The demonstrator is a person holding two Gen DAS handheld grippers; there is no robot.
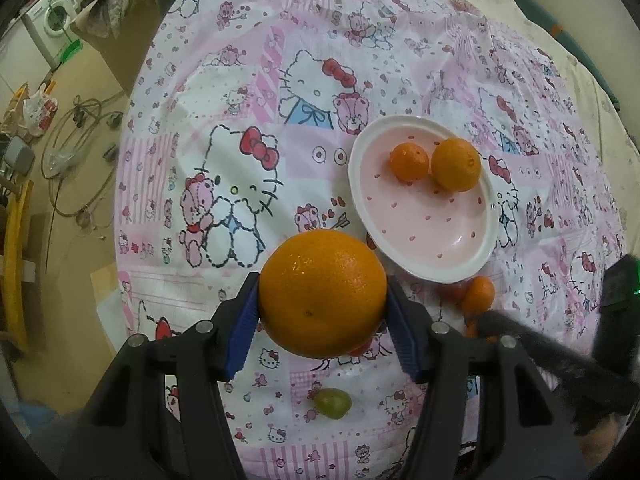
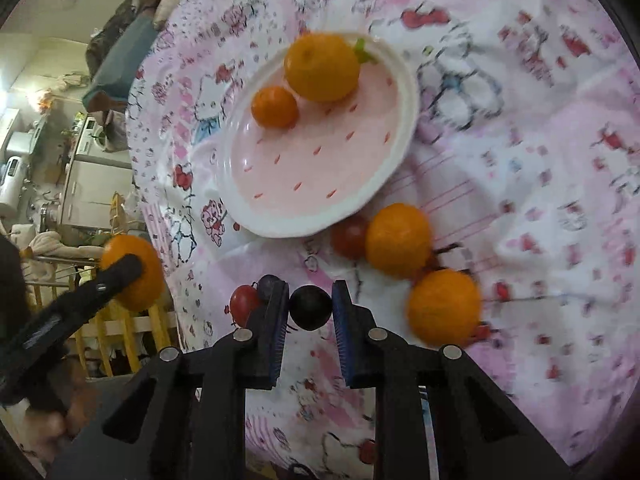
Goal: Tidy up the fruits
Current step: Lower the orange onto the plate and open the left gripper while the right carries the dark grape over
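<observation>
Left wrist: left gripper (image 1: 323,312) clamped on big orange (image 1: 323,293), held above cloth near plate (image 1: 416,270). Two small oranges (image 1: 456,165) on plate's far side. Right gripper (image 2: 310,309) jaws pinch dark grape (image 2: 310,307); two oranges (image 2: 398,240) right of it.

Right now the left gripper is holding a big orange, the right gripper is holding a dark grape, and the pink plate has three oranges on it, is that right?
Not quite: the pink plate holds two oranges, a smaller one and a larger one, as the left wrist view shows. The left gripper does hold a big orange, and the right gripper a dark grape.
</observation>
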